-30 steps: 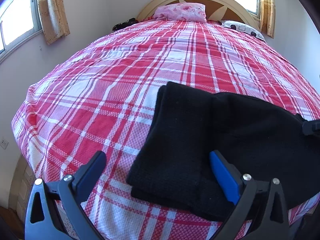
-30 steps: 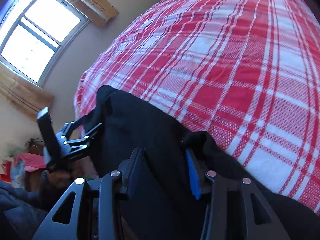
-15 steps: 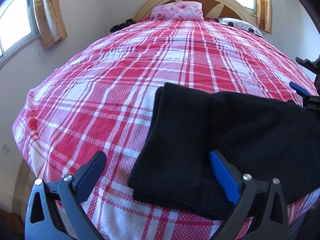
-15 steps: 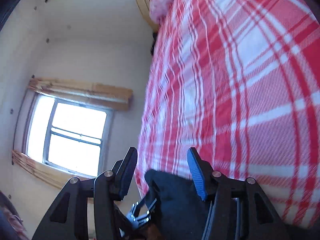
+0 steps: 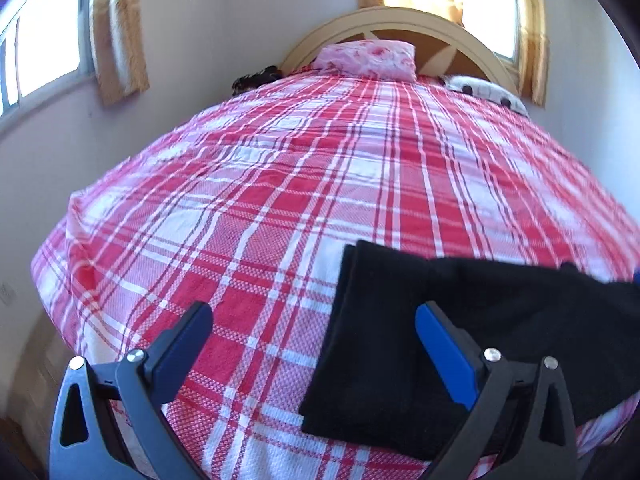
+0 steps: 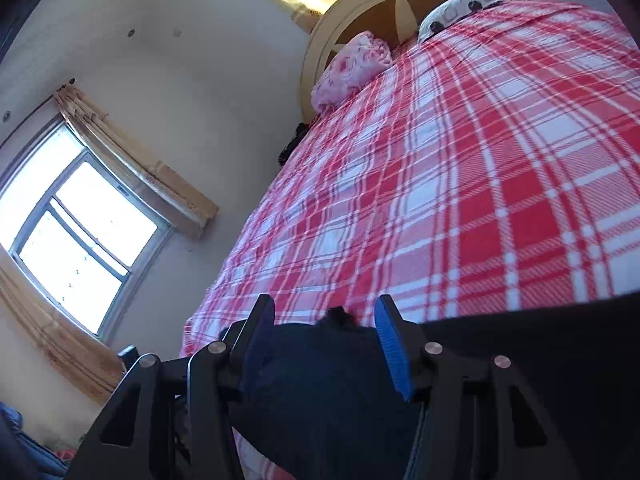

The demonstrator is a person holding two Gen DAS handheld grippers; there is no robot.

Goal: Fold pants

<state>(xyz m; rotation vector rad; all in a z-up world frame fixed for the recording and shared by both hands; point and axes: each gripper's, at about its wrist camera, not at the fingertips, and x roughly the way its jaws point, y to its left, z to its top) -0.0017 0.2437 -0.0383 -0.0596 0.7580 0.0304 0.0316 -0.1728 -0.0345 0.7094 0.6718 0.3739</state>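
Bed [image 5: 280, 200] in red plaid (curtained windows around); black pants [image 5: 400, 340] folded at its near edge; left gripper [image 5: 314, 324] and right gripper [image 6: 324, 328] spread.

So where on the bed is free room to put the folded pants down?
The plaid bedspread is bare between the black pants and the pink pillow, and also left of the pants, toward the window-side edge. The near right corner is crowded: the pants lie there, with the right gripper over them.
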